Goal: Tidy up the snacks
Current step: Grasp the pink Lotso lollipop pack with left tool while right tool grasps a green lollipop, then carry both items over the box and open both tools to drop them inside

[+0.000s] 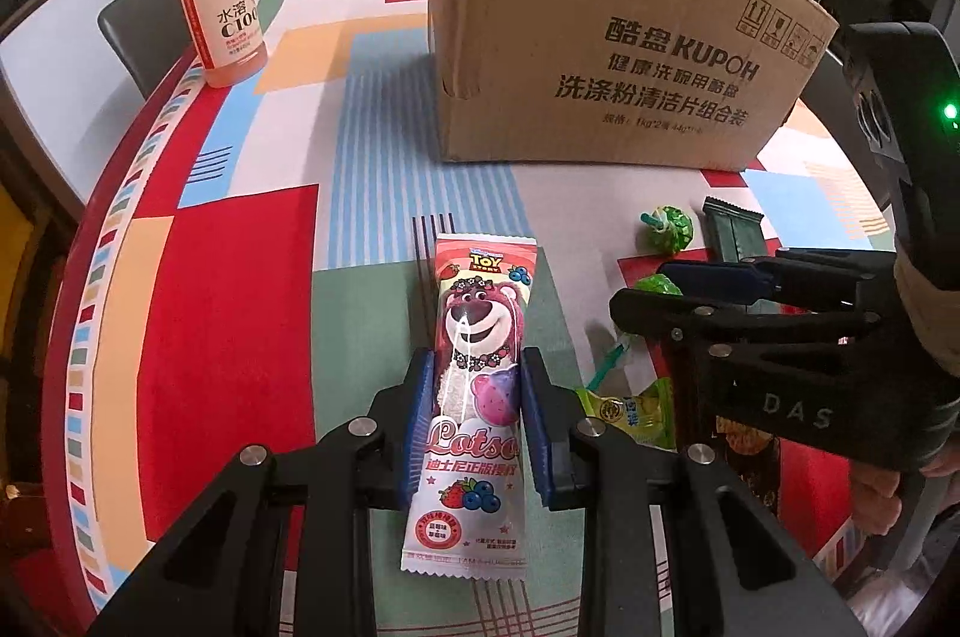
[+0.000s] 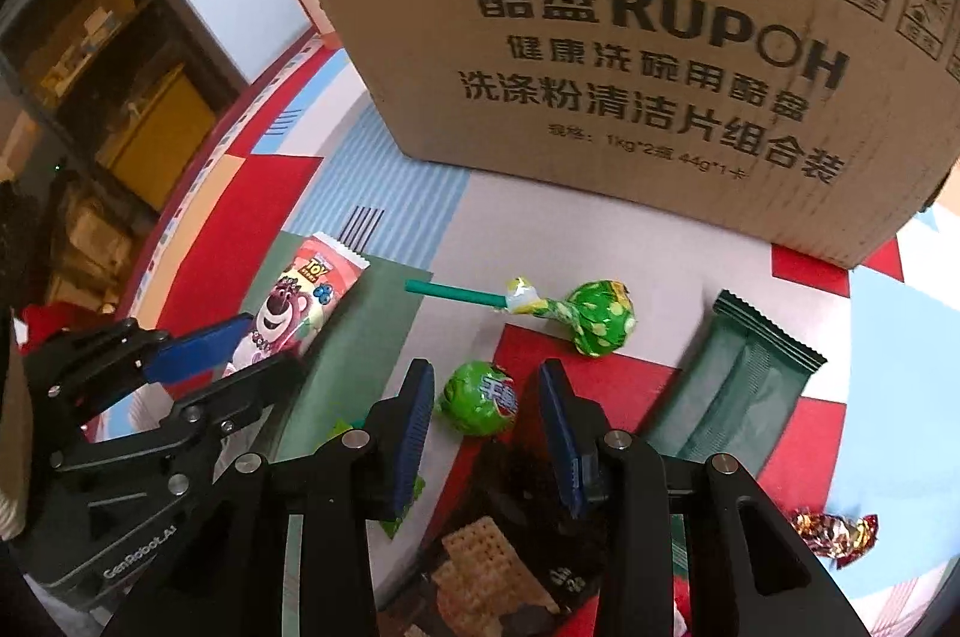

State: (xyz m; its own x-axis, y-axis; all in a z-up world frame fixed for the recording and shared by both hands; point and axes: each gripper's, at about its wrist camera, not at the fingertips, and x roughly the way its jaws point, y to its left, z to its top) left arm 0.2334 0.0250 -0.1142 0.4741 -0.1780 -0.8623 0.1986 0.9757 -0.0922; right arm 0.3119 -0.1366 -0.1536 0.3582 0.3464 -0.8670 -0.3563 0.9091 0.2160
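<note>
Left claw (image 1: 478,397) clamps the Lotso pack (image 1: 474,397); right claw (image 2: 486,415) gapes around a lollipop (image 2: 480,397); the box (image 1: 600,54) waits, snacks still strewn mid-table.

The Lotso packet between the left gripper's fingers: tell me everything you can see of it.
The Lotso packet is a long, glossy plastic sachet, pink and white, with crimped ends. It shows a Toy Story logo, a pink bear, a lollipop picture, and strawberries and blueberries. It lies flat and sealed on the patterned tablecloth, lengthwise toward the cardboard box. The left gripper is shut on its middle, blue pads against both long edges.
</note>
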